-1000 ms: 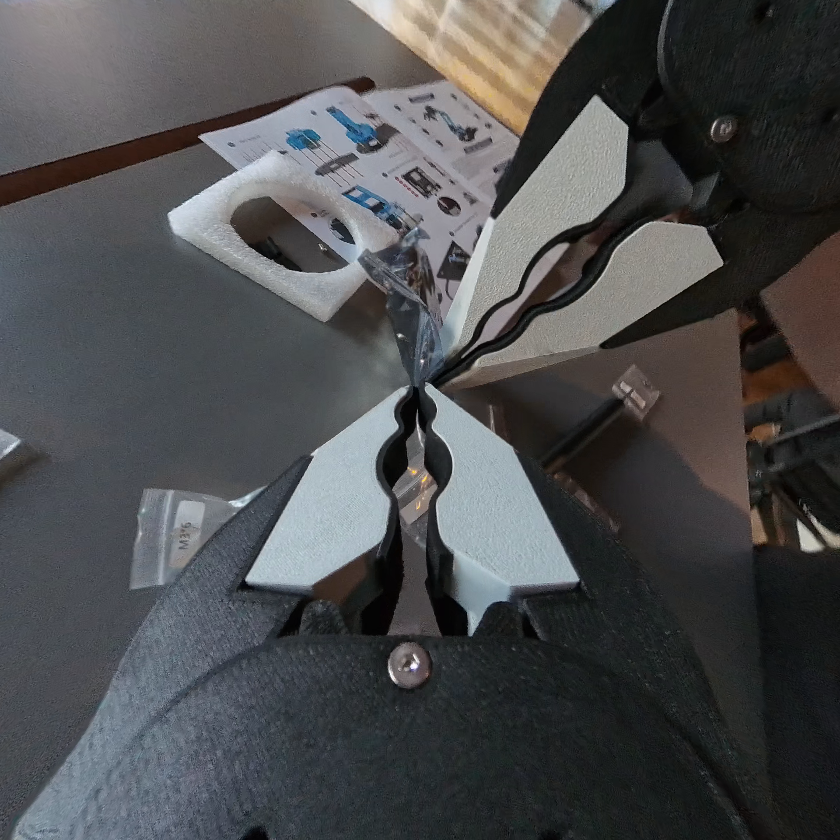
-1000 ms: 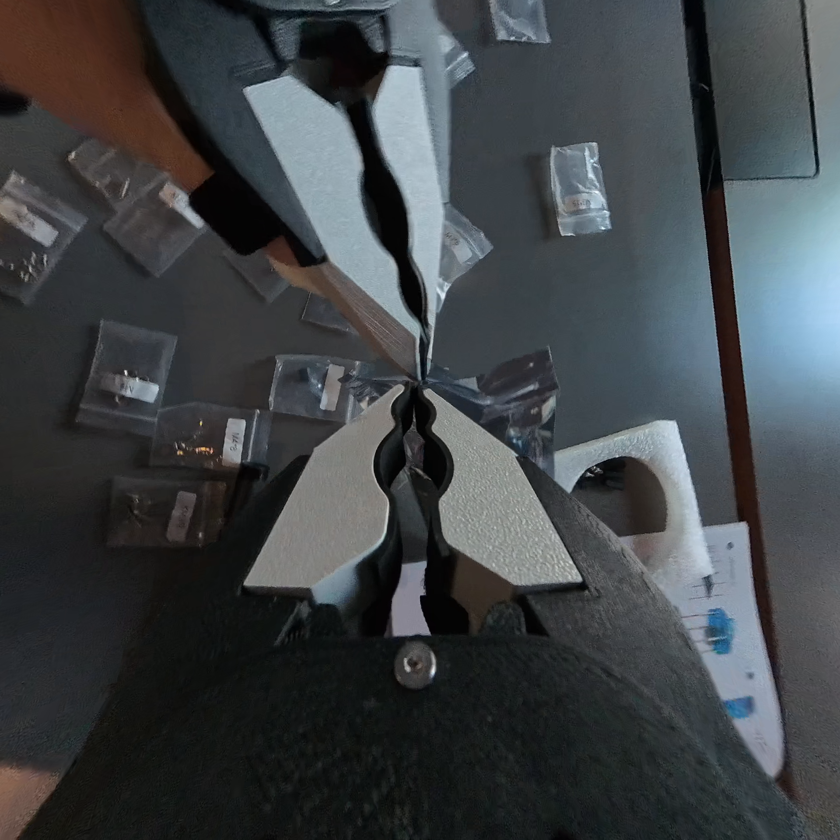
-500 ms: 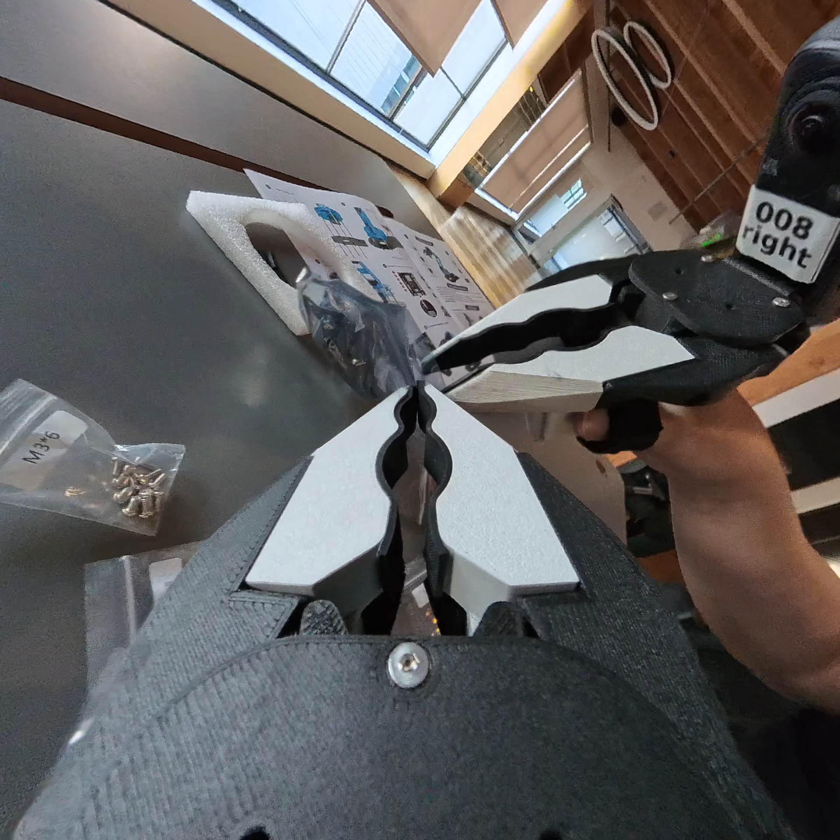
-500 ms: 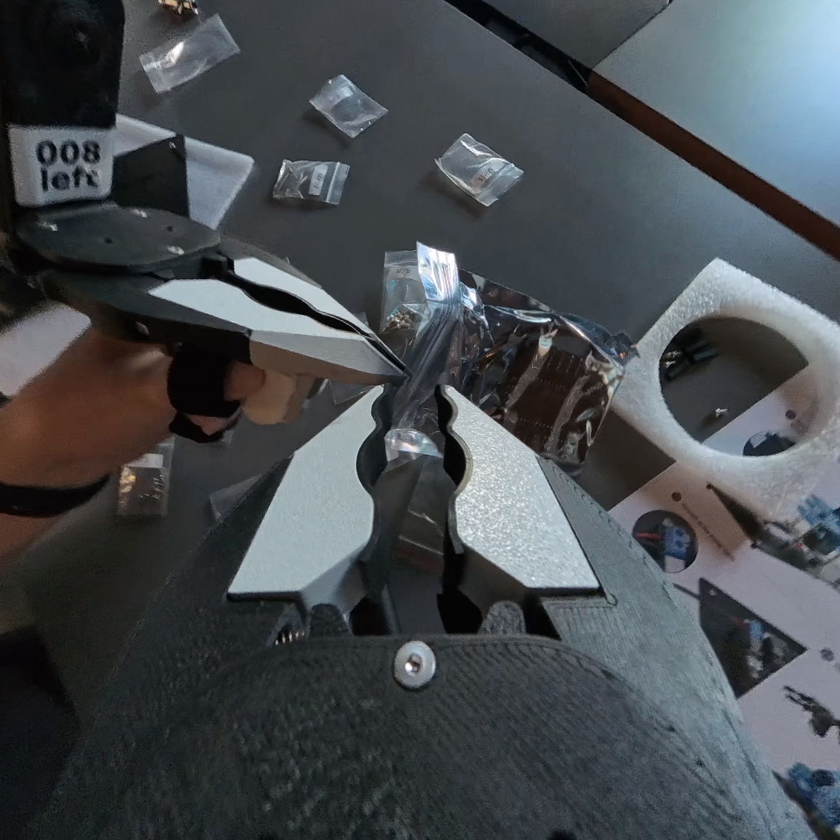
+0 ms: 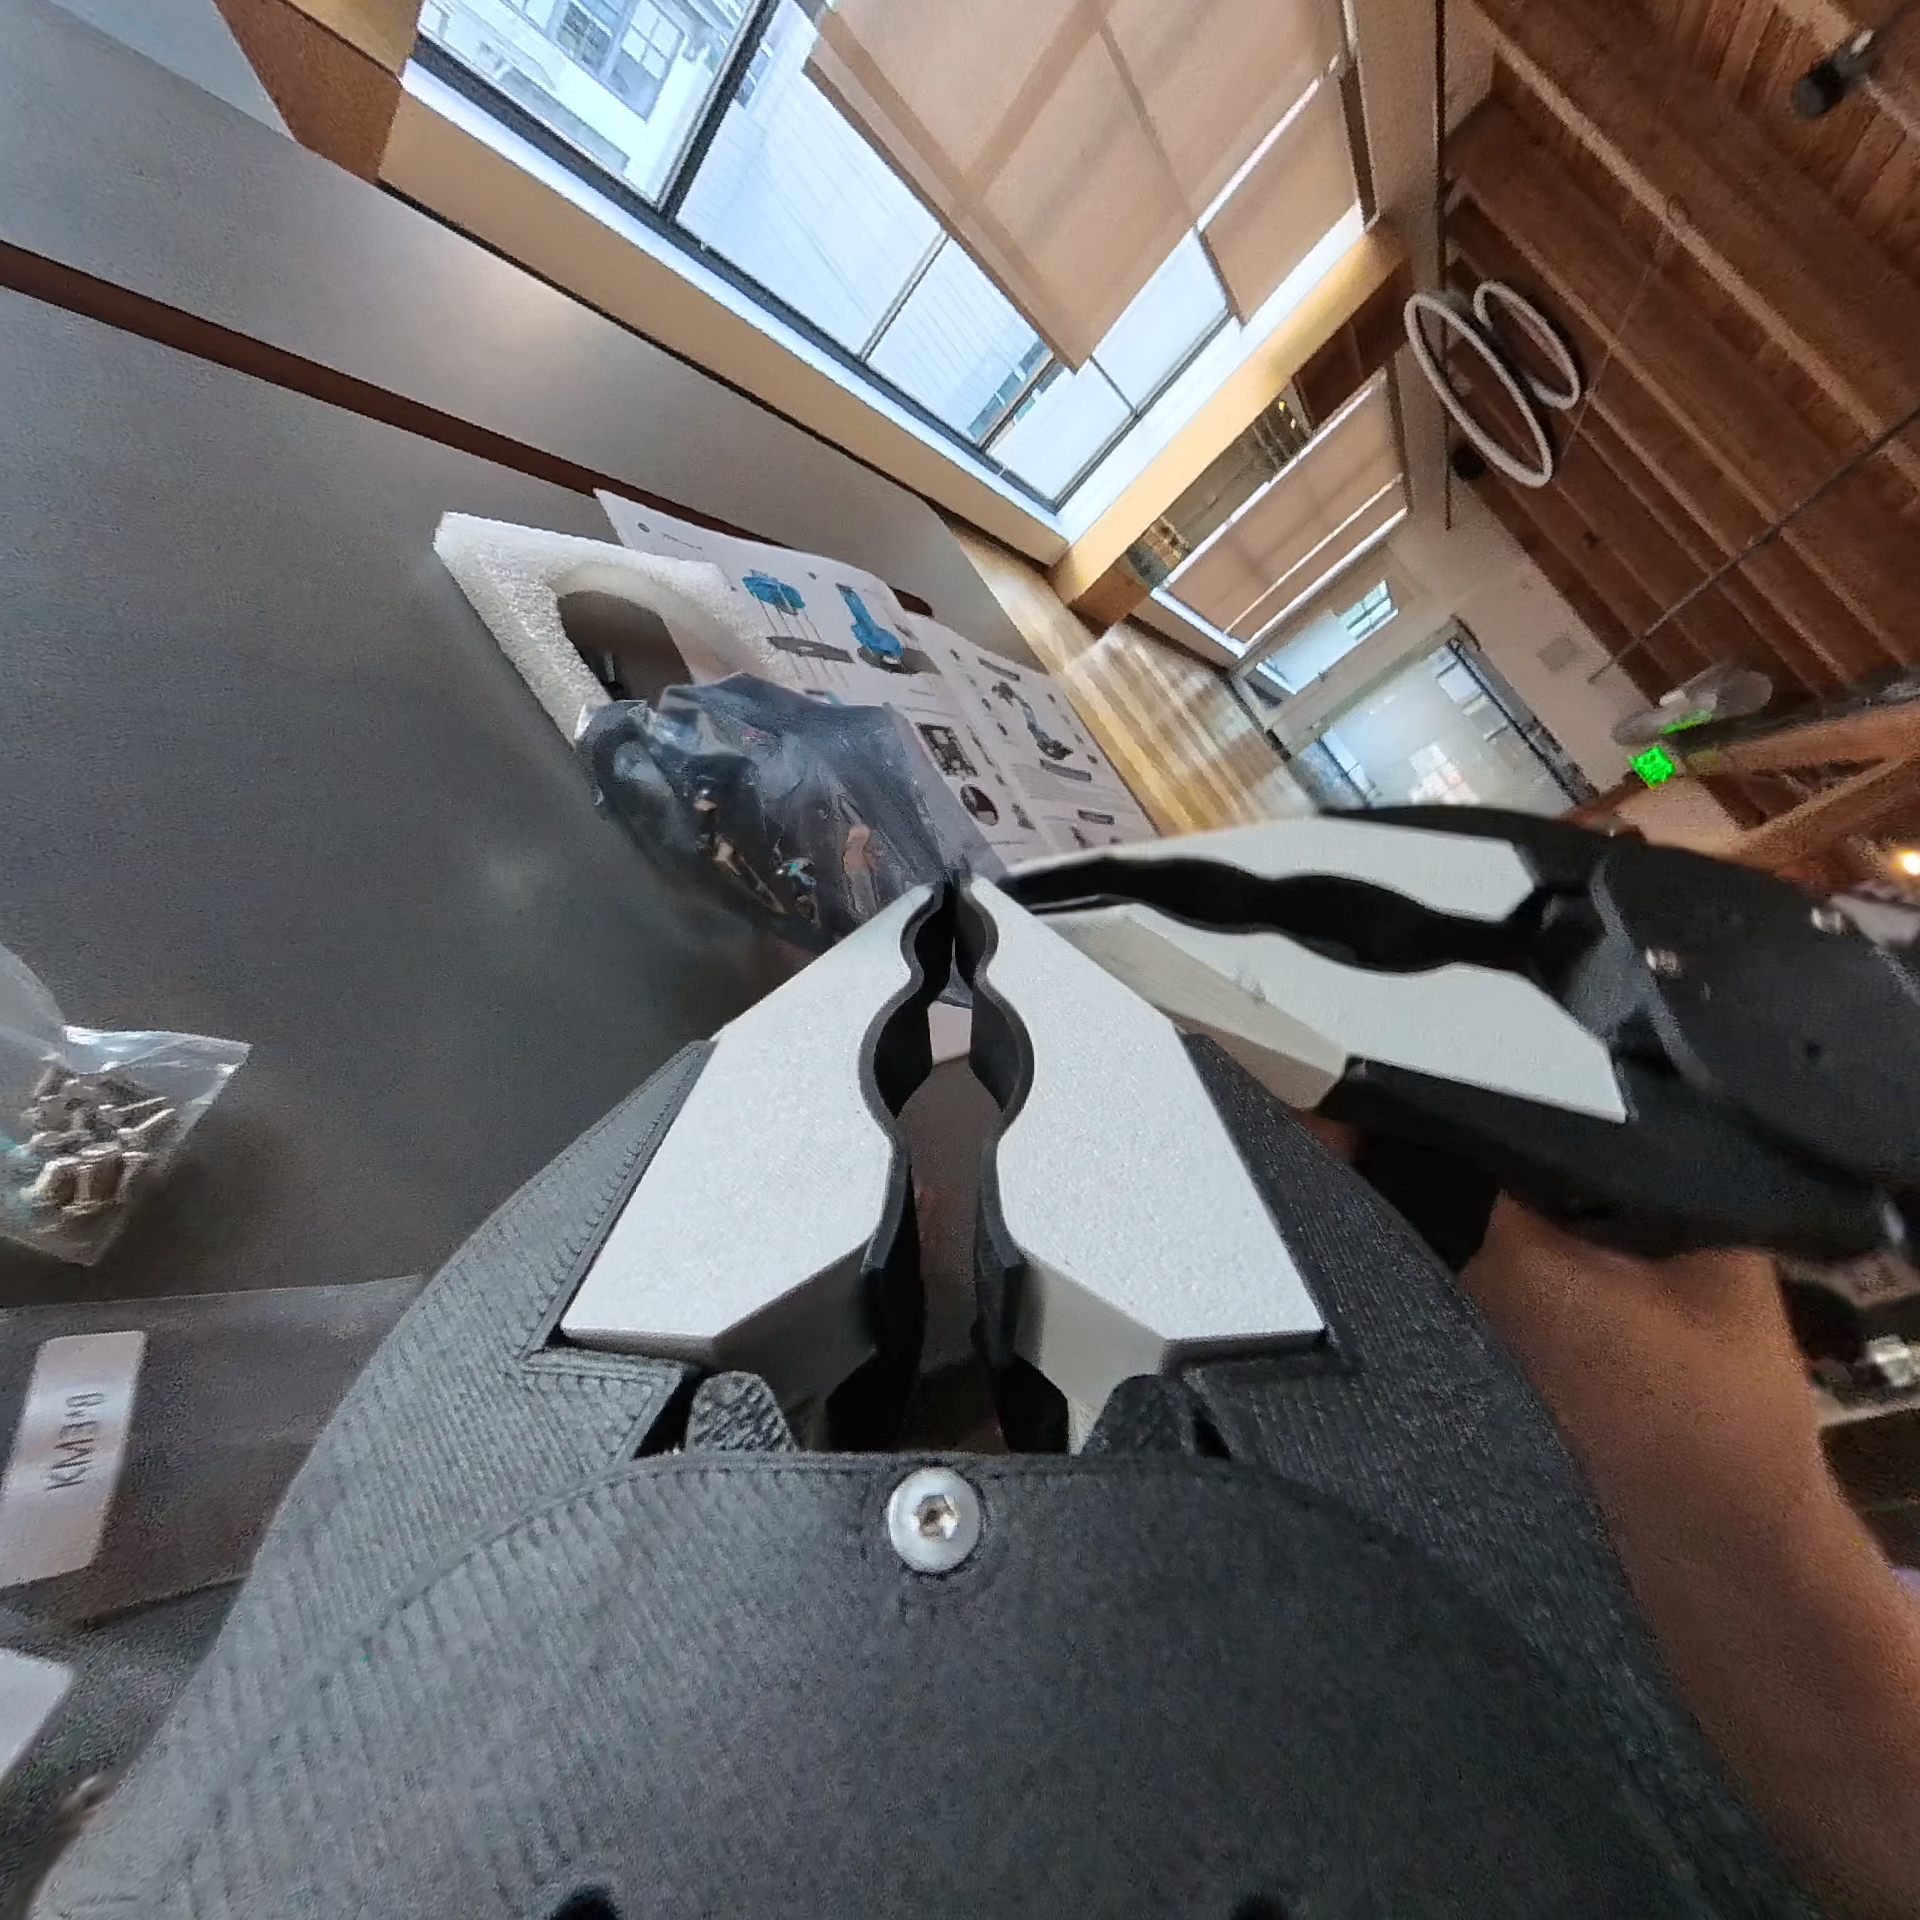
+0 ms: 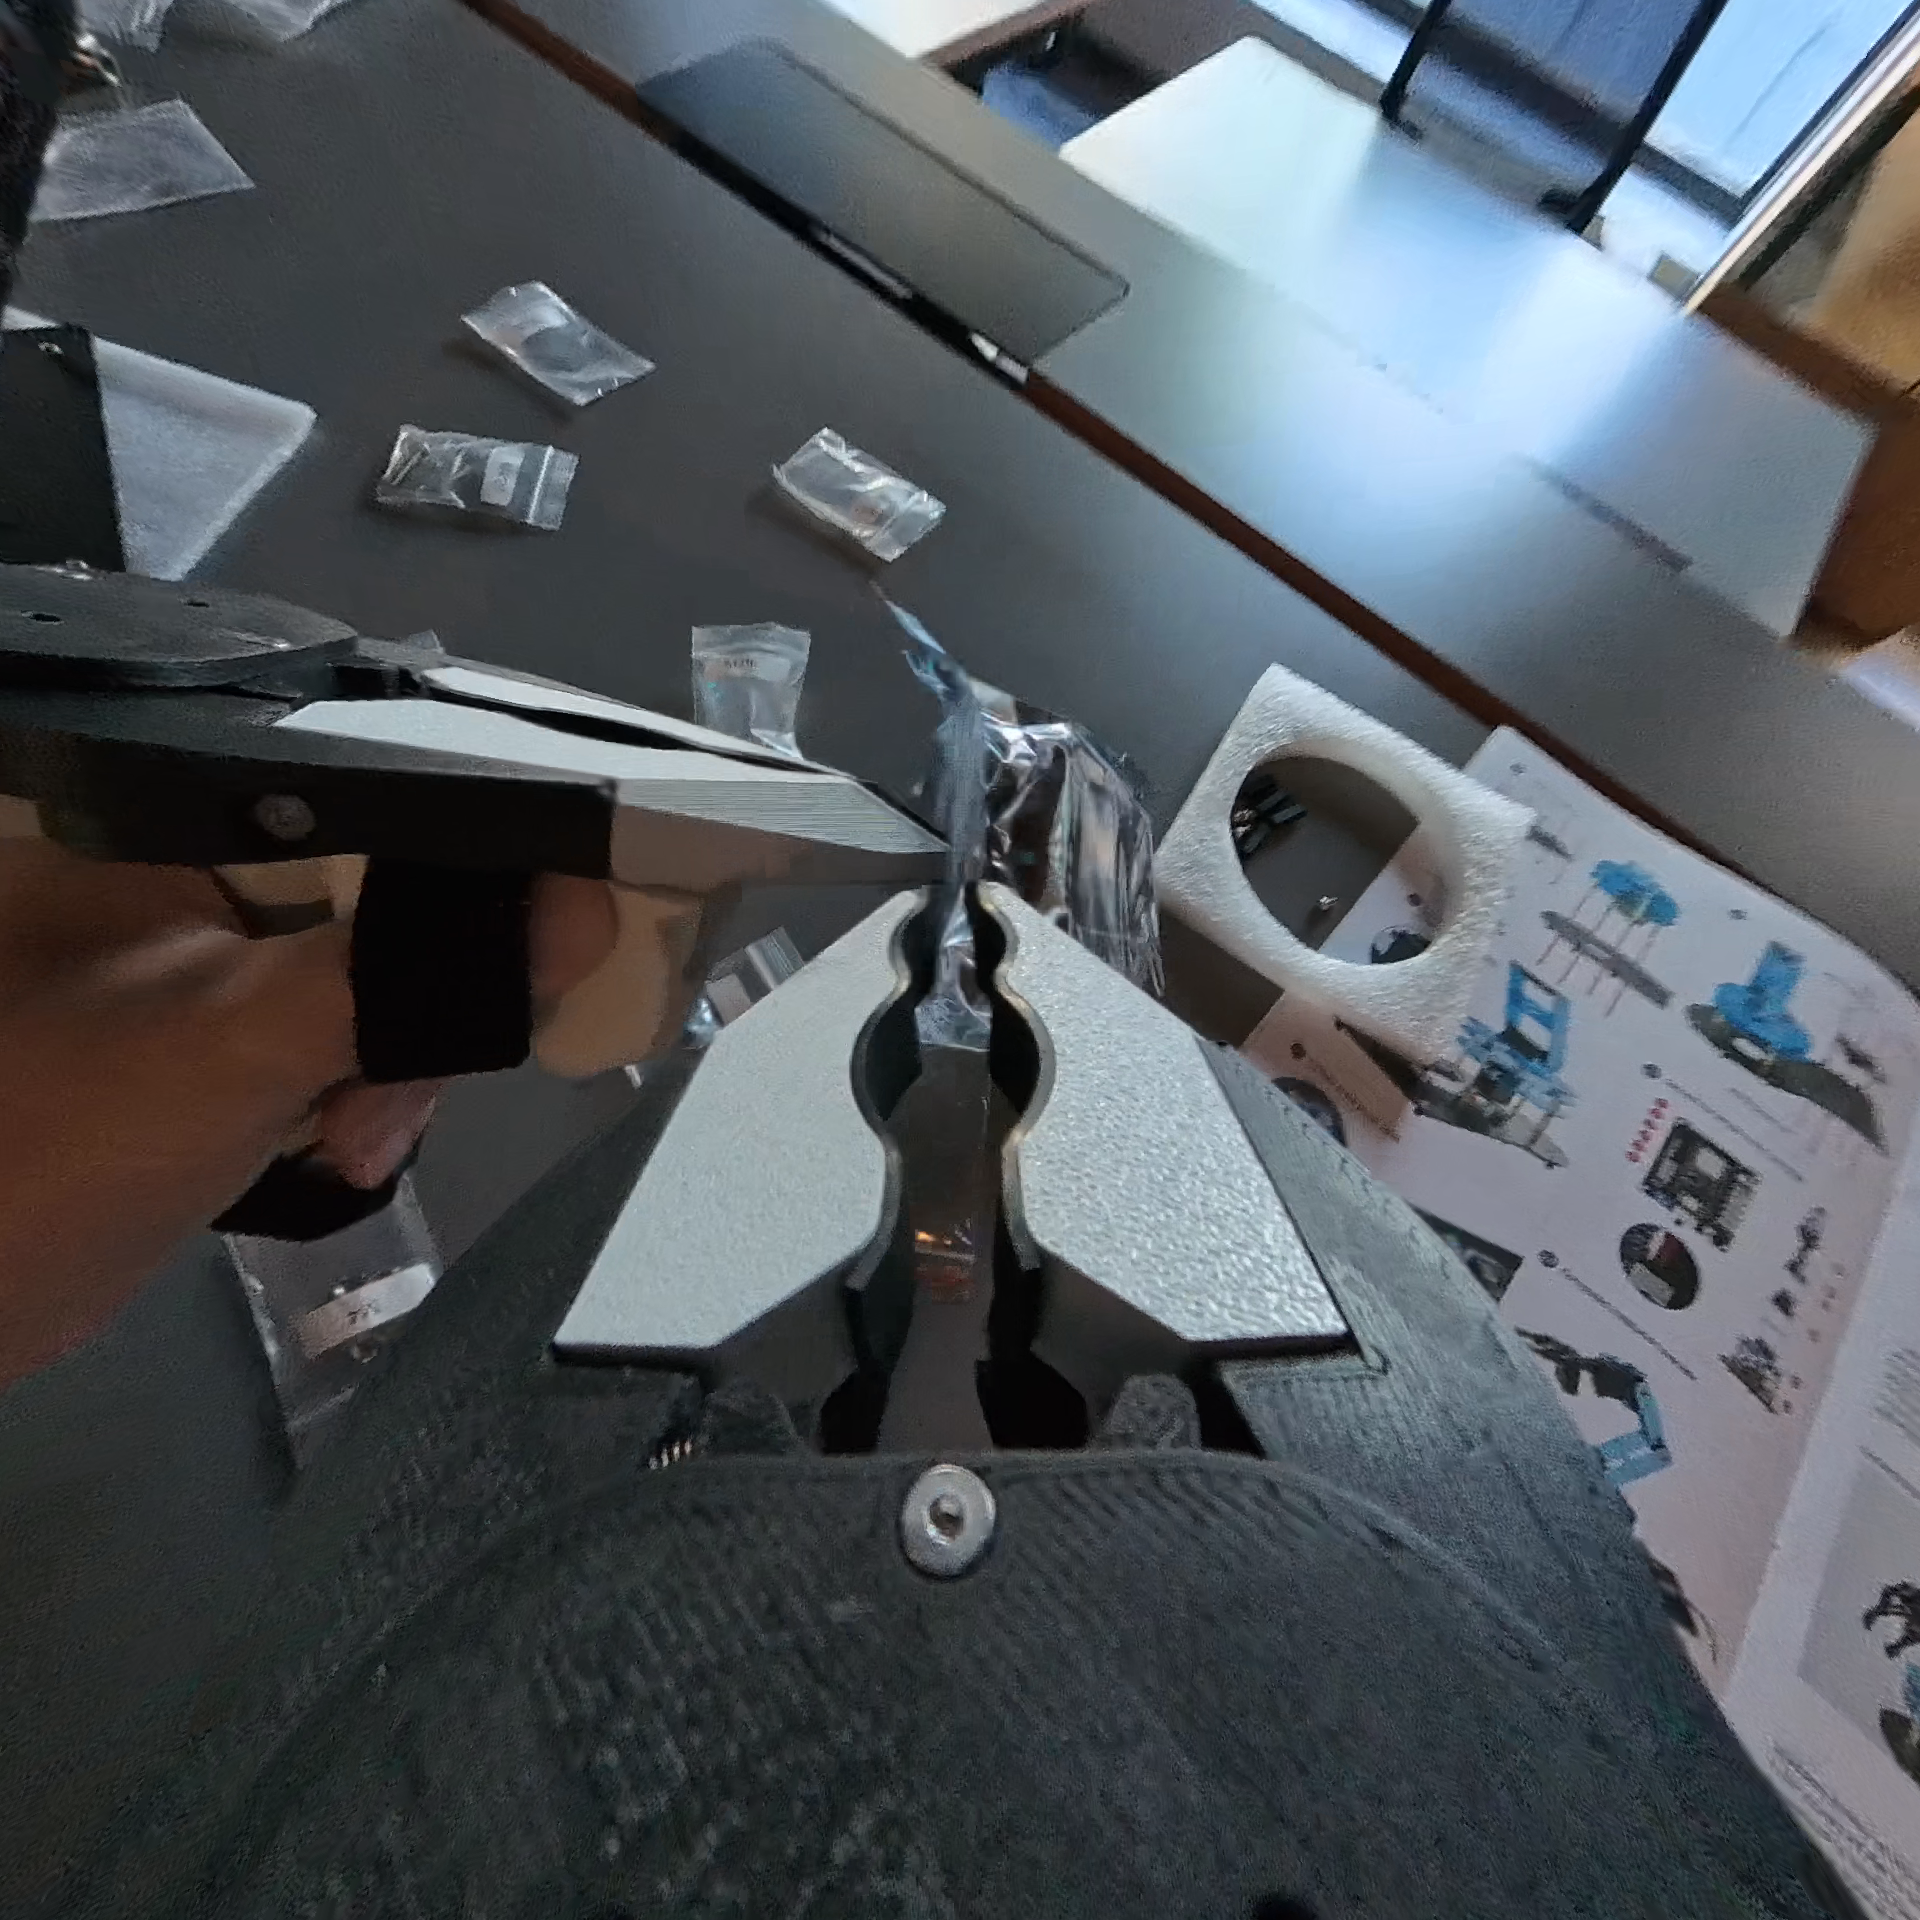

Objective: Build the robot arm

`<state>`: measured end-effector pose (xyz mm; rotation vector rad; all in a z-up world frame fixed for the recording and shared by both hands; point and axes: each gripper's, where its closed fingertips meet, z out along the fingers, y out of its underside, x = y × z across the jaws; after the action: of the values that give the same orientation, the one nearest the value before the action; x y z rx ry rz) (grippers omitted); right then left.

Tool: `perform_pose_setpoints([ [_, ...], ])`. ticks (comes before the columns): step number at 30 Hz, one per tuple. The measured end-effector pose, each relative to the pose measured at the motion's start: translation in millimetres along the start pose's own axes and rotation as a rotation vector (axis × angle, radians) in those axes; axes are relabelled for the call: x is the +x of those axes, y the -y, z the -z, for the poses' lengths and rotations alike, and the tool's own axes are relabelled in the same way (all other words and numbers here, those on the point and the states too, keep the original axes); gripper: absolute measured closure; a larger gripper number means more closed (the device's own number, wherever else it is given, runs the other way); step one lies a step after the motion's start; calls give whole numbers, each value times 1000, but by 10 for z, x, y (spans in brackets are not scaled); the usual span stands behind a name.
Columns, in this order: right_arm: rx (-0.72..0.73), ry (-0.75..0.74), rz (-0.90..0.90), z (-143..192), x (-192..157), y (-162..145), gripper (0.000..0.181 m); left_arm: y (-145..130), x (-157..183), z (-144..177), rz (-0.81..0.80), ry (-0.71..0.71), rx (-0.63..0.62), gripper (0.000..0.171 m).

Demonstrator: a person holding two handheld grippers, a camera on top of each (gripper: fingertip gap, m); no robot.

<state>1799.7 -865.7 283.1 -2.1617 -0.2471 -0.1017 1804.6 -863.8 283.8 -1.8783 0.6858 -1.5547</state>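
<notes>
Right wrist view, nearest first. The right gripper (image 6: pixel 951 904) has its jaws drawn almost together on a twisted neck of a silvery film bag (image 6: pixel 1081 821). Film shows in the slot between them, so we log a firm pinch.

The left gripper (image 5: pixel 954 920) comes in from 9 o'clock, held in a person's hand (image 6: pixel 156 987). Its jaws are closed, with the tip against the same neck of film just above the right tip. Whether it actually pinches the film we cannot tell; its own view shows no film between the fingers.

The bag's body hangs just past both tips at 1 o'clock, low over the dark table (image 6: pixel 623 260) — contact with the top is unclear.

- 2 o'clock, near the bag: white foam block (image 6: pixel 1475 862) with a round cutout, lying partly on a printed sheet (image 6: pixel 1714 1039).
- 11 to 12 o'clock, farther out: small clear bags (image 6: pixel 857 488), scattered, well apart.
- Left wrist view, 9 o'clock: a clear bag of screws (image 5: pixel 94 1122).
</notes>
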Motion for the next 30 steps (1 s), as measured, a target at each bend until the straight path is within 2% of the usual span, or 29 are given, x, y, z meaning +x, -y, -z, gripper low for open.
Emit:
perform_pose_setpoints([
  [4,22,-51,29,-18,48,-56,179,-28,2,-58,-42,45,13,171],
  [7,18,-24,-64,-27,131,-115,166,-62,-10,-67,-27,44,28,171],
  [8,26,-14,-66,-22,139,-120,168,-69,-5,-72,-22,38,32,171],
  [10,32,49,-75,-18,57,-139,181,-100,1,-89,-50,43,21,171],
  [13,52,82,-82,-4,71,-151,181,-110,17,-104,-137,44,19,171],
  [20,93,337,-264,180,49,13,174,-60,124,-107,-258,52,32,171],
  [23,89,297,-250,196,110,124,162,-40,168,-144,-285,50,32,171],
  [27,35,219,-224,90,191,121,159,-43,202,-183,-303,52,31,171],
  [30,-1,219,-226,53,200,114,162,-54,191,-184,-311,56,29,171],
])
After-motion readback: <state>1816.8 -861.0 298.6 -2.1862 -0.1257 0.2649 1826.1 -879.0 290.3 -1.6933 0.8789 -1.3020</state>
